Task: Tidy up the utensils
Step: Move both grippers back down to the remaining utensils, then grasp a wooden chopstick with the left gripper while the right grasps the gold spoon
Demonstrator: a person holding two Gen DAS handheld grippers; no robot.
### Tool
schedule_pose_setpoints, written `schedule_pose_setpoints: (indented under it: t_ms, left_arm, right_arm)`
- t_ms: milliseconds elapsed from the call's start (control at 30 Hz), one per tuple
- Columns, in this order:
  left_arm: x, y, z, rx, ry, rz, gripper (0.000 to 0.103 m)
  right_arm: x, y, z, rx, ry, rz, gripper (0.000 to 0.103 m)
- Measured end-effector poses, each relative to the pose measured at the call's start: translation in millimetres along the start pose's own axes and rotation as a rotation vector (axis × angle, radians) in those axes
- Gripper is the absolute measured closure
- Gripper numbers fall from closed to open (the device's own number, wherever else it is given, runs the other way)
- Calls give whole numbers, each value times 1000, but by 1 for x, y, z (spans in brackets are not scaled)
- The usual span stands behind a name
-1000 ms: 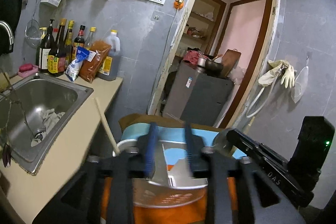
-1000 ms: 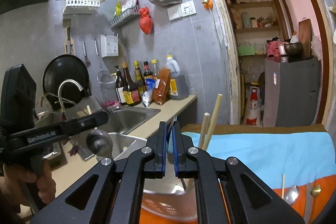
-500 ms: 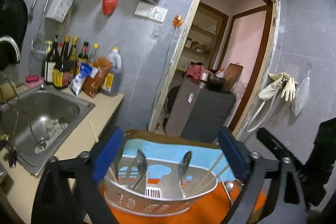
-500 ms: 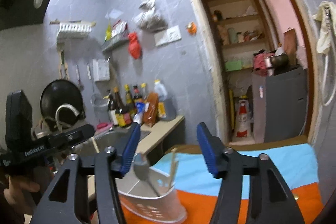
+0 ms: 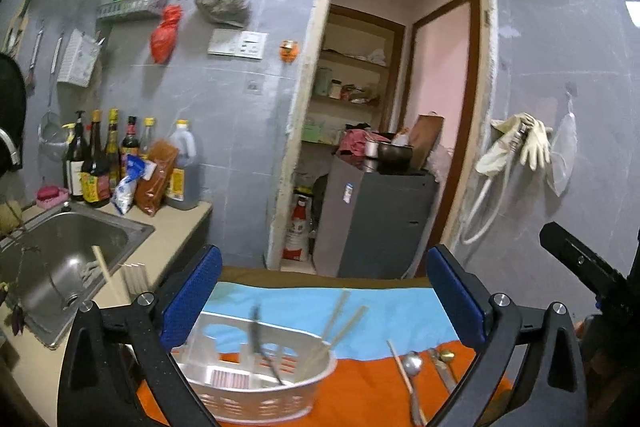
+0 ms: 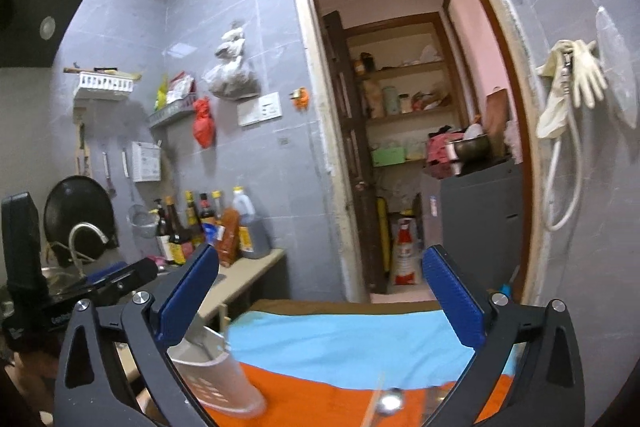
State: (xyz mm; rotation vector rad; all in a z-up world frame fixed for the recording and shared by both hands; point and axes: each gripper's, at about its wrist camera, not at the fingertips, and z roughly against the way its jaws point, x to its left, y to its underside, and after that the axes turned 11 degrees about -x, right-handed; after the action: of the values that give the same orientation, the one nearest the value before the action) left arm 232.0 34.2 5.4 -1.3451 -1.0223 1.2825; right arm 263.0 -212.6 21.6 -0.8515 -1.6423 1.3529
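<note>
A: Where do the loose utensils lie from the fingers?

B: In the left wrist view, a spoon and a chopstick lie flat on the orange cloth at the lower right of the frame, long axes running roughly up the picture. The white basket sits lower centre-left, holding chopsticks and a dark utensil.

A: And the grippers?

B: The left gripper has just spread its blue fingers wide, with nothing clamped. The right gripper likewise has just been opening and holds nothing.

A: Which is nearer?

B: In my judgement the right; the spoon shows blurred at its bottom edge, between the fingers.

A: Any writing?

B: The bottle labels are too small to read, and the lettering on the other gripper's body is blurred.
</note>
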Motion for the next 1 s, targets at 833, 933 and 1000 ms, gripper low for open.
schedule_pose_setpoints:
  t_ms: [833,933,1000]
  left_arm:
    - [-117,104,-79,339,184,-82,4]
    - [-118,116,-90,378,195,-81,7]
    - [-118,125,-99,417,199,-88,17]
  right_arm:
    - [-137,67,21,244,207,-16,0]
    - [-144,81,12,296,196,-37,1]
    - [-148,88,6,325,184,-54,4]
